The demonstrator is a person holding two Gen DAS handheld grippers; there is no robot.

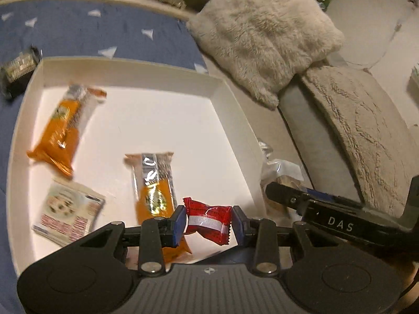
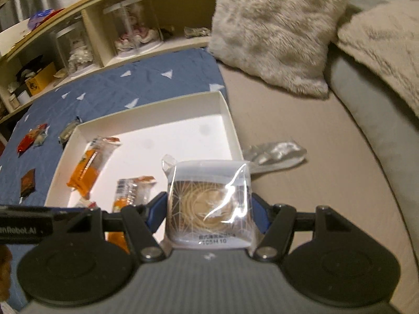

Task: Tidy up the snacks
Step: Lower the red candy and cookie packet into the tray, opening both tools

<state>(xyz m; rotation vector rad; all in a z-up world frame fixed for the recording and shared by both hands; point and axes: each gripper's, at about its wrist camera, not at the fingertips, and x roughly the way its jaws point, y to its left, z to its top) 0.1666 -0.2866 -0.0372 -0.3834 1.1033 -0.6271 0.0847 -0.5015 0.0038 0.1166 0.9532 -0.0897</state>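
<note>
A white open box (image 1: 230, 110) lies on the bed; it also shows in the right wrist view (image 2: 227, 120). Inside are two orange snack packs (image 1: 60, 128) (image 1: 154, 183) and a flat cookie packet (image 1: 68, 214). My left gripper (image 1: 209, 222) is shut on a red candy with a white stripe (image 1: 209, 219), held over the box's near right corner. My right gripper (image 2: 209, 209) is shut on a clear-wrapped pastry packet (image 2: 209, 204), held beside the box's right wall. The right gripper's body (image 1: 335, 217) appears at the right in the left wrist view.
Loose snacks lie on the blue quilt: a dark packet (image 1: 18, 70), a red one (image 2: 31, 138), a brown one (image 2: 27, 183). A silver wrapper (image 2: 275, 154) lies right of the box. Fluffy pillows (image 2: 275, 31) are behind, with shelves (image 2: 91, 39) at the back left.
</note>
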